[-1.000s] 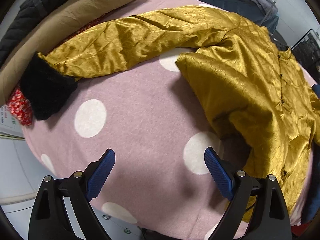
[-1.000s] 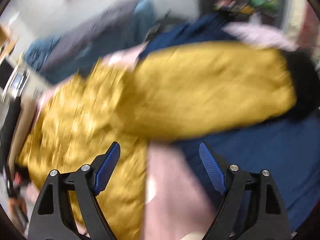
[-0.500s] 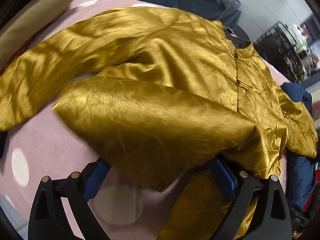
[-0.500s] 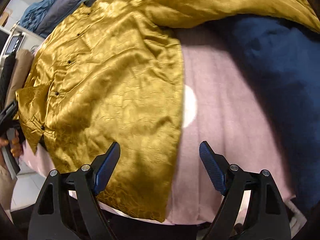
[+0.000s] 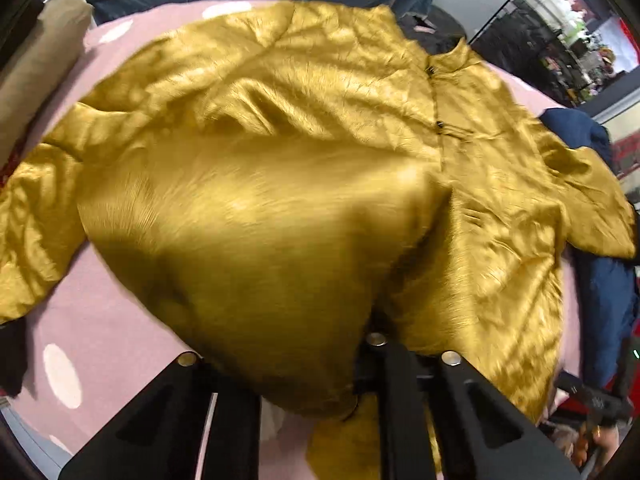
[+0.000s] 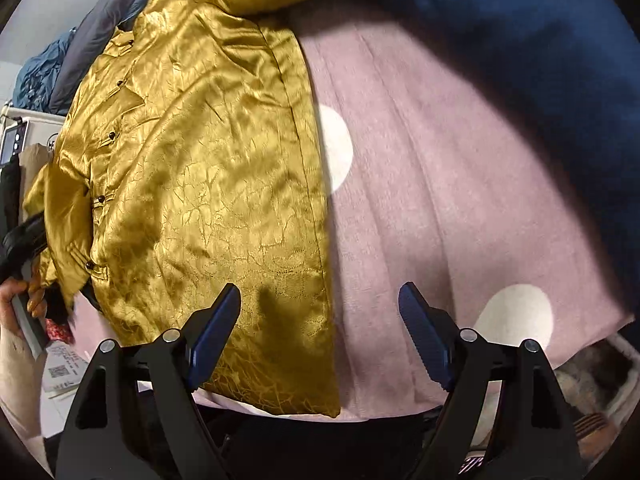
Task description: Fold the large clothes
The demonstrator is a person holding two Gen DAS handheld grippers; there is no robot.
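The left claw [image 5: 280, 364] has just clamped the near flap of the crinkled golden satin jacket [image 5: 320, 152] on the pink polka-dot blanket [image 6: 440, 184], readying a fold, while the right claw [image 6: 320, 340] hovers apart over its right hem.

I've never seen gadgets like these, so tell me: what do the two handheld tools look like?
Both are matte black plastic frames with triangular cut-outs and small silver screw heads. The right tool has two angled fingers faced with ribbed dark-blue pads. On the left tool the pads are hidden under gold fabric. No cables show. The hand at the edge of the right view has a pale sleeve below it.
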